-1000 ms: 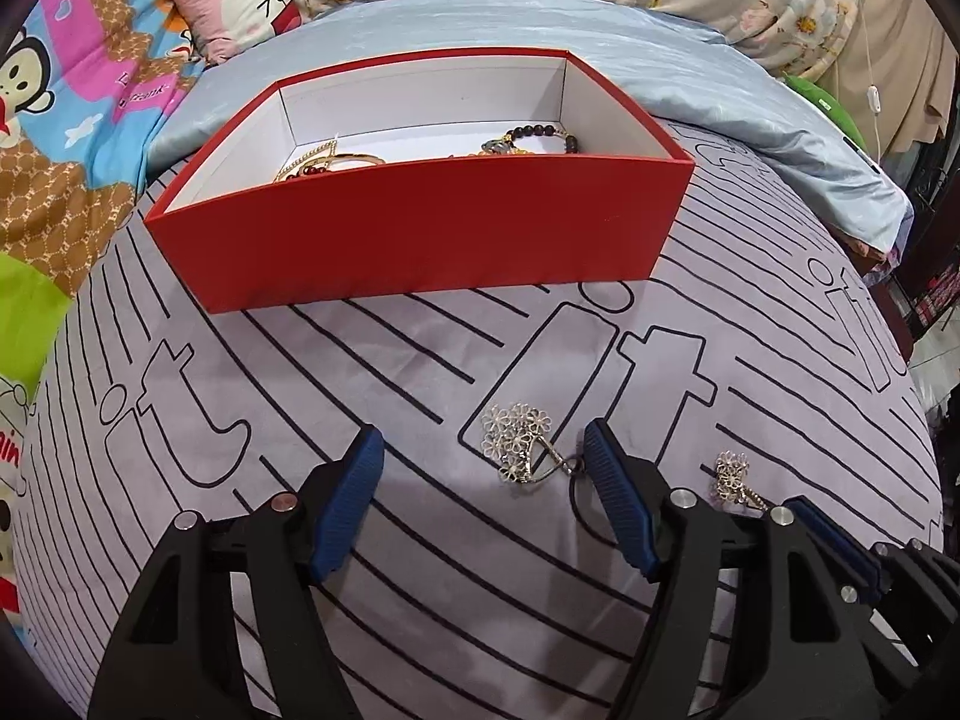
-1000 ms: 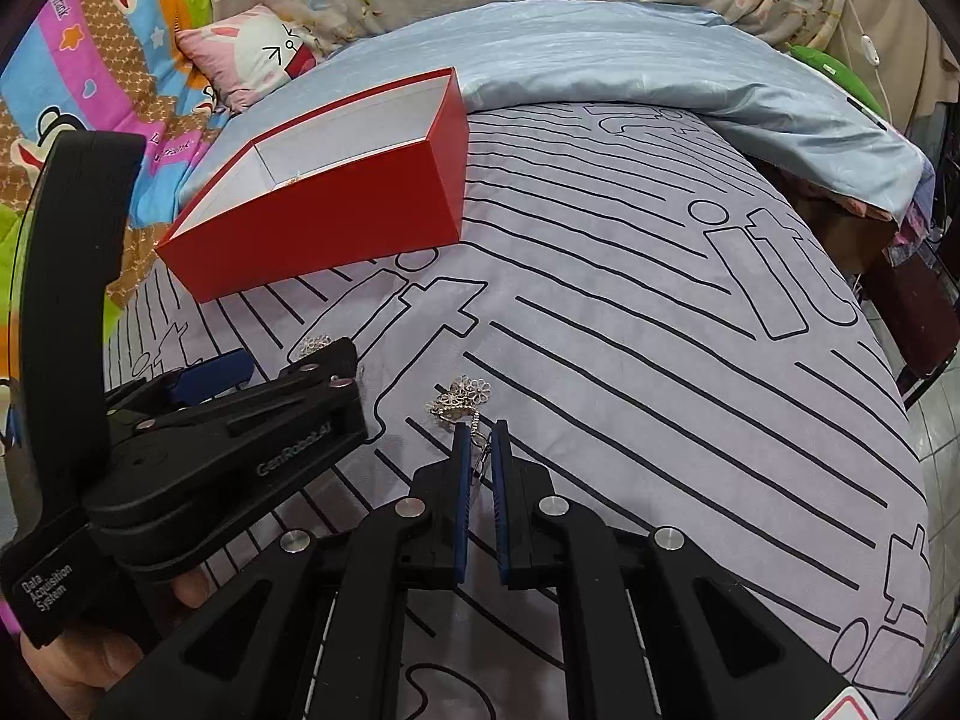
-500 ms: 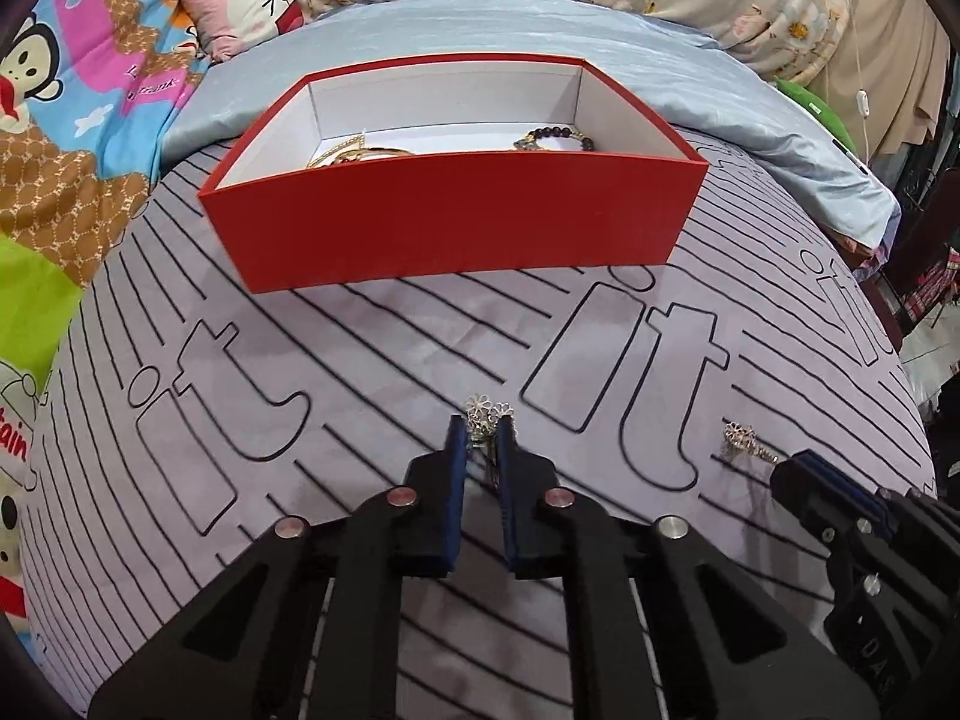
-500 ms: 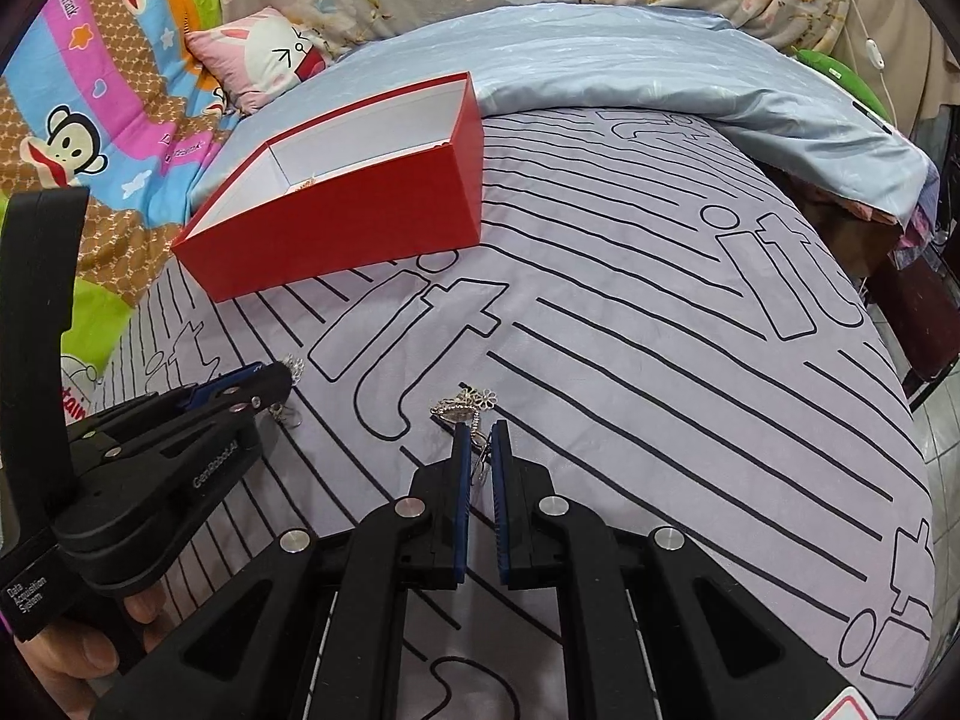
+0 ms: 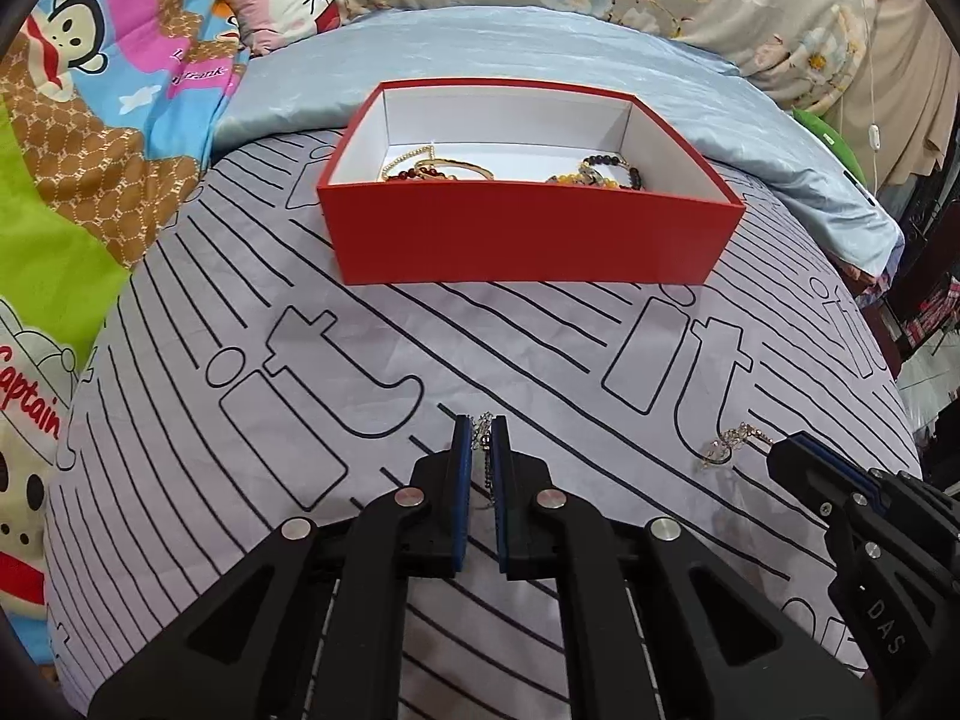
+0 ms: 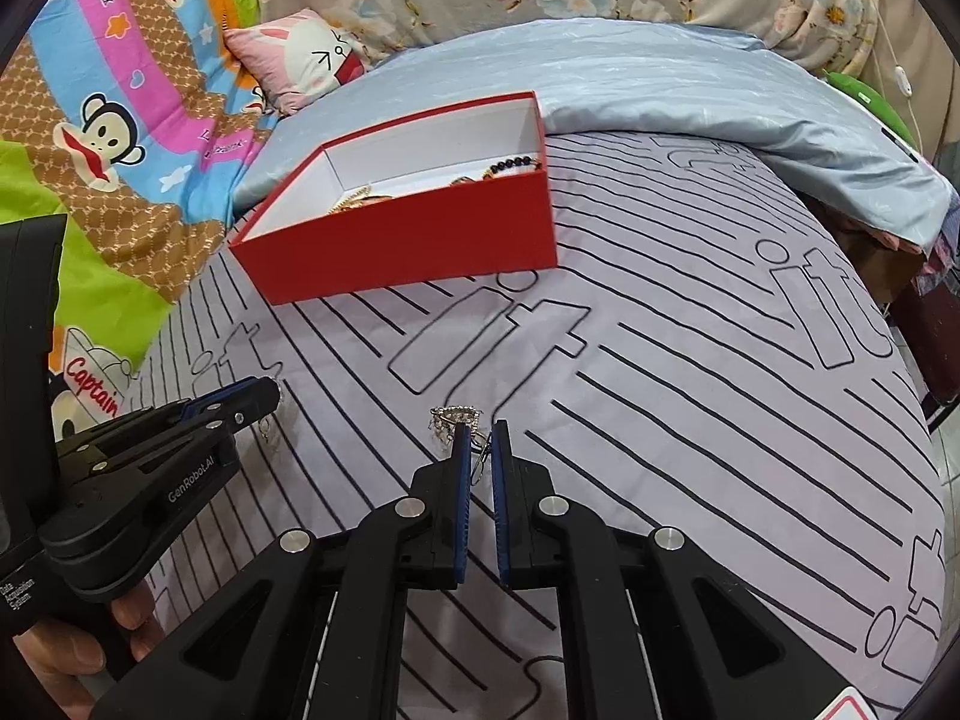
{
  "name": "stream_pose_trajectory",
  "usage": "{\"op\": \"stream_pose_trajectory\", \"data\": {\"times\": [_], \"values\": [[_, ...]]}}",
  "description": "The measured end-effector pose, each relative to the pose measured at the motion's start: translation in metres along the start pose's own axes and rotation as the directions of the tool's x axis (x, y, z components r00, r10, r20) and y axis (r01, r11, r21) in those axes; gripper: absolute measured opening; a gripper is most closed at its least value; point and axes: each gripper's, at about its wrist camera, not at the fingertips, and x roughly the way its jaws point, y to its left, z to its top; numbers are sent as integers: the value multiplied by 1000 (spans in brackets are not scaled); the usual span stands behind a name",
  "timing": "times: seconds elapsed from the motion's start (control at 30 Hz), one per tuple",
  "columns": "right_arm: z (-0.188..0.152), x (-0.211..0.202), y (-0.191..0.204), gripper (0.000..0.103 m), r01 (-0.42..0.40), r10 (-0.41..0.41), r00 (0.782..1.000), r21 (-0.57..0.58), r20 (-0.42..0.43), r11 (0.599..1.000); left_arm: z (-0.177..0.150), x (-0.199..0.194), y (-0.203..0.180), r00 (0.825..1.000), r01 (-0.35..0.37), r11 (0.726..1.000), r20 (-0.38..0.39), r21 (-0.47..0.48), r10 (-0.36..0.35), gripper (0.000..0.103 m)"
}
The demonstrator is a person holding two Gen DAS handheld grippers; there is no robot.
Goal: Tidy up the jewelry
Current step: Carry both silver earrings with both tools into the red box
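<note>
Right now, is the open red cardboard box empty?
No, the red cardboard box holds gold bangles and a dark beaded bracelet.

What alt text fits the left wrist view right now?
The left hand-held gripper is shut on a silver flower earring above a striped grey bedsheet. Ahead sits an open red box with bracelets inside. At right, the right hand-held gripper holds a second earring.
</note>
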Motion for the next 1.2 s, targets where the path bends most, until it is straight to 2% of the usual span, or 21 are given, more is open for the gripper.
{"op": "stream_pose_trajectory", "data": {"times": [0.47,0.53,0.57,0.9,1.2], "values": [[39,-17,32,7,-37,41,996,-55,78,998,28,-24,7,999,-14,1000,32,-7,14,6],[47,-19,36,6,-40,45,995,-65,92,997,36,-28,6,999,-13,1000,47,0,13,6],[51,-19,37,2,-41,48,994,-69,99,997,39,-30,5,999,-11,1000,52,1,11,6],[94,-20,49,2,-56,70,986,-94,154,994,83,-39,4,992,-11,1000,122,15,9,6],[134,-9,46,2,-46,64,979,-96,195,994,123,-27,2,987,-33,999,157,30,28,6]]}}
